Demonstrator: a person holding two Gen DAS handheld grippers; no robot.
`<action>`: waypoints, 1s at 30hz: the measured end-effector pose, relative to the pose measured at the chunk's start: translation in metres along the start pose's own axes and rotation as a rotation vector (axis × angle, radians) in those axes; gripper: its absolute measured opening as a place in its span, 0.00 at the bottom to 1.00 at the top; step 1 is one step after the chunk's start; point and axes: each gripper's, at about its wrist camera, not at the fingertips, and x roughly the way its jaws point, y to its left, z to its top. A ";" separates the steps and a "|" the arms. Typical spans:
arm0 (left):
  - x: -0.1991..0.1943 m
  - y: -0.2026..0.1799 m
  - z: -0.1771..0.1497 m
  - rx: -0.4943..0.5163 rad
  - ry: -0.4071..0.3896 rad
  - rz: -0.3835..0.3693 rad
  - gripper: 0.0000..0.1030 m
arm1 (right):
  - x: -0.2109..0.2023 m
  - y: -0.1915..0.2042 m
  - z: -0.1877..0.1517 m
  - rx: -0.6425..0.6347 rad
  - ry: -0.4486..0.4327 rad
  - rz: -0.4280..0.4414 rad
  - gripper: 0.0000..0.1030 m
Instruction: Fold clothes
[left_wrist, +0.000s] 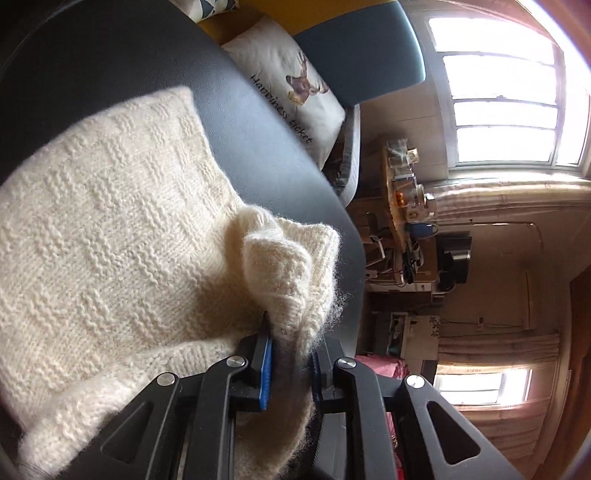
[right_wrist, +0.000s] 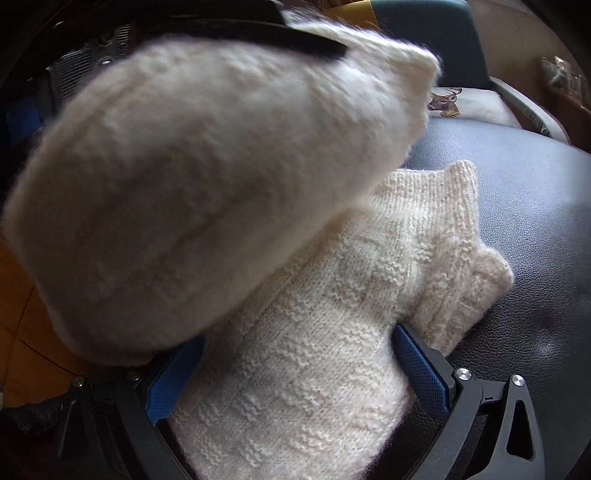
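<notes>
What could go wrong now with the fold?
1. The left claw pinches only a fuzzy edge of the sweater; it may slip out.
2. That edge lies near the rim of the black surface, so the knit could slide off.
3. The right claw is open around the knit, so nothing anchors it.

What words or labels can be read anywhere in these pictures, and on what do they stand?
"Happiness ticket": black script on the white cushion with a deer picture, in the left wrist view.
In the right wrist view the same cushion shows only the deer, no lettering.
Items on the cluttered wooden shelf by the window: too small to read.
The cream knitted sweater shows no label.
</notes>
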 end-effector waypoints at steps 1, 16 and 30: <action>0.006 0.004 0.001 -0.012 0.011 0.006 0.15 | 0.000 0.002 -0.001 -0.010 -0.001 -0.008 1.00; -0.050 -0.022 -0.006 0.051 0.181 -0.193 0.23 | -0.081 0.017 -0.040 -0.047 -0.045 -0.062 1.00; -0.138 0.071 0.048 0.354 -0.162 0.138 0.24 | -0.058 0.089 -0.006 -0.095 0.104 0.314 1.00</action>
